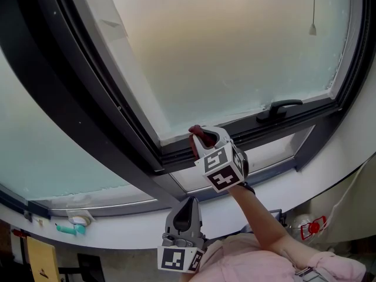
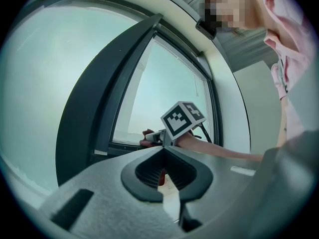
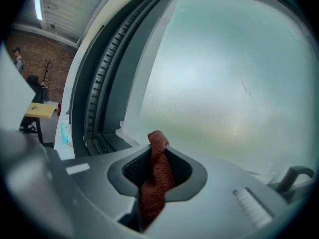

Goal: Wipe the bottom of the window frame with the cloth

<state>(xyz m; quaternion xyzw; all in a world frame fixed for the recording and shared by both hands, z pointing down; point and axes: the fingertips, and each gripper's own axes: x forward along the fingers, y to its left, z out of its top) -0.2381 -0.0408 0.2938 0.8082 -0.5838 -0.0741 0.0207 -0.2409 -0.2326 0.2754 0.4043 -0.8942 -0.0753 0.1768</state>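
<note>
In the head view my right gripper (image 1: 202, 136) is shut on a rust-red cloth (image 1: 195, 141). It holds the cloth against the dark bottom bar of the window frame (image 1: 258, 131), close to the frosted pane's lower left corner. The right gripper view shows the cloth (image 3: 155, 178) bunched between the jaws of the right gripper (image 3: 157, 151), its tip poking out toward the glass, with the frame's bottom channel (image 3: 107, 143) just left of it. My left gripper (image 1: 188, 205) hangs lower, near the white sill, shut and empty. From the left gripper (image 2: 162, 152) I see the right gripper's marker cube (image 2: 182, 117) ahead.
A black window handle (image 1: 282, 107) sits on the bottom bar to the right of the cloth. A pull cord (image 1: 312, 28) hangs at top right. The white sill (image 1: 117, 237) carries a teal object (image 1: 73, 229). A red item (image 1: 315, 227) lies below at right.
</note>
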